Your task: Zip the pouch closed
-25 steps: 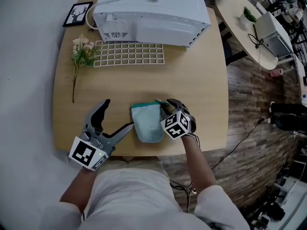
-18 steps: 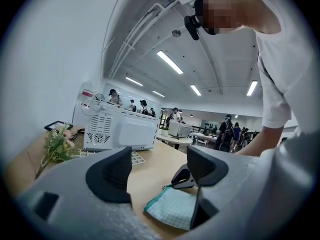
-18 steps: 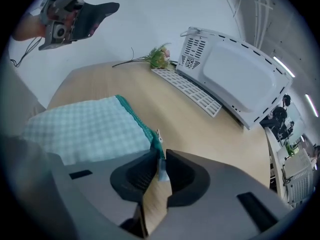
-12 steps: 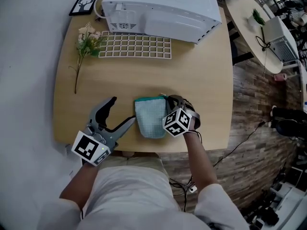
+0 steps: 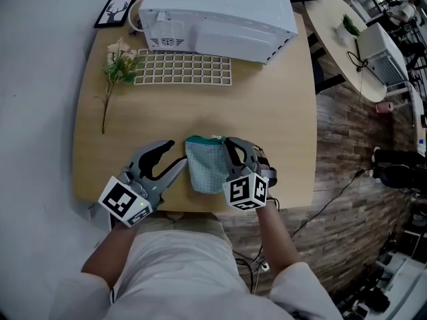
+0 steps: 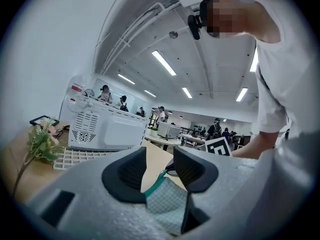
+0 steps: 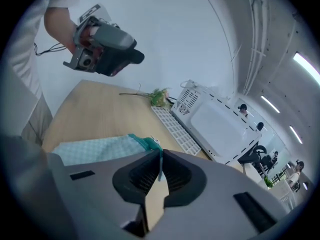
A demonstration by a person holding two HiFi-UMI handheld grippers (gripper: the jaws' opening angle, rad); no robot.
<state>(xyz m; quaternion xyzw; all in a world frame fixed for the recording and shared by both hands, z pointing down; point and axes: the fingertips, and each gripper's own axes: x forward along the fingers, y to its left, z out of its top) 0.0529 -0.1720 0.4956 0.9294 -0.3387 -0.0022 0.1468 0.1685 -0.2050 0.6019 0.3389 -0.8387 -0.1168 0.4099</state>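
Observation:
A pale teal checked pouch (image 5: 205, 169) with a green zipper edge is near the wooden table's (image 5: 273, 119) front edge, between my two grippers. My right gripper (image 5: 231, 147) is at its upper right corner, shut on the thin green zipper pull (image 7: 160, 165), and that end is raised off the table. My left gripper (image 5: 177, 157) is at the pouch's left edge. Its jaws are closing, with the pouch's corner (image 6: 167, 204) between them, and a gap still shows at the pads. In the right gripper view the pouch (image 7: 95, 148) stretches away to the left.
A white microwave oven (image 5: 213, 15) stands at the table's far edge, with a white grid tray (image 5: 183, 70) in front of it. A flower sprig (image 5: 117, 69) and a framed picture (image 5: 115, 11) lie at the far left. The table's front edge (image 5: 87, 199) runs just below the grippers.
The right gripper has shut on the zipper pull and risen with that end of the pouch. The left gripper's jaws have narrowed around the pouch's left corner.

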